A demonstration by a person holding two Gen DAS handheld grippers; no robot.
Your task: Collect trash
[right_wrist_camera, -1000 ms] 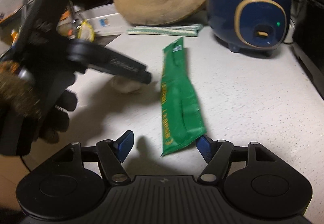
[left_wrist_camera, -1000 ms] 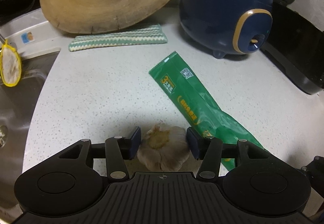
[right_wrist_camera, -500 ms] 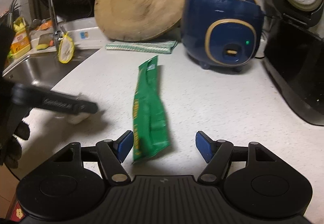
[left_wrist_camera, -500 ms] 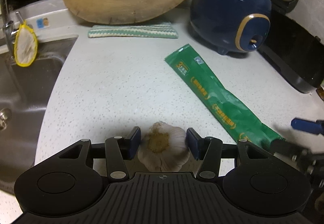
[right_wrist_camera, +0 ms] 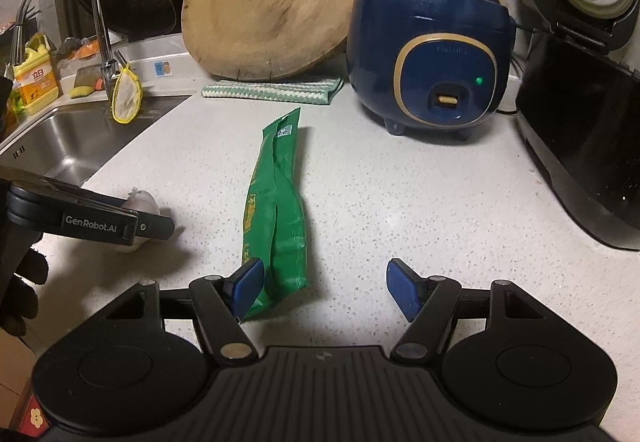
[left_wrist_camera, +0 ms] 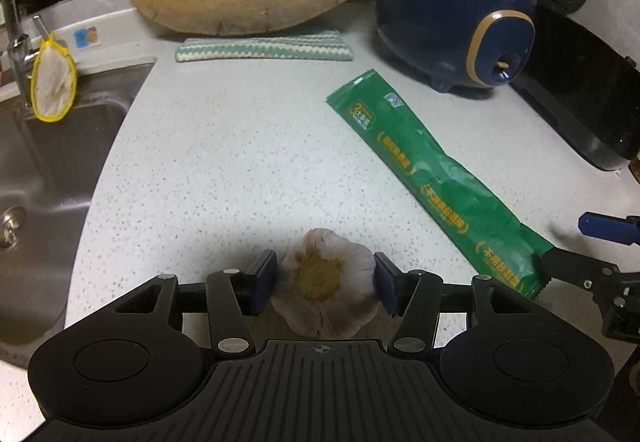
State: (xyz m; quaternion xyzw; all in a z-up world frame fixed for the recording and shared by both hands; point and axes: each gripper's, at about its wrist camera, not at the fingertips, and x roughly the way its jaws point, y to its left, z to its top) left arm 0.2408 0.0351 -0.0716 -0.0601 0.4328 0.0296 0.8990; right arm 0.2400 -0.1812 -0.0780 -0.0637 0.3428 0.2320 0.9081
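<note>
A garlic bulb lies on the speckled white counter. My left gripper is closed around it, both blue pads touching its sides. The bulb also shows in the right wrist view, mostly hidden behind the left gripper's finger. A long green wrapper lies diagonally on the counter; in the right wrist view its near end sits beside my right gripper's left pad. My right gripper is open and empty over the counter.
A sink with a faucet lies left. A round wooden board, a striped cloth, a blue rice cooker and a black cooker stand at the back and right.
The left gripper has drawn back with the garlic between its pads. The right gripper has shifted right, so the wrapper's near end now lies by its left pad.
</note>
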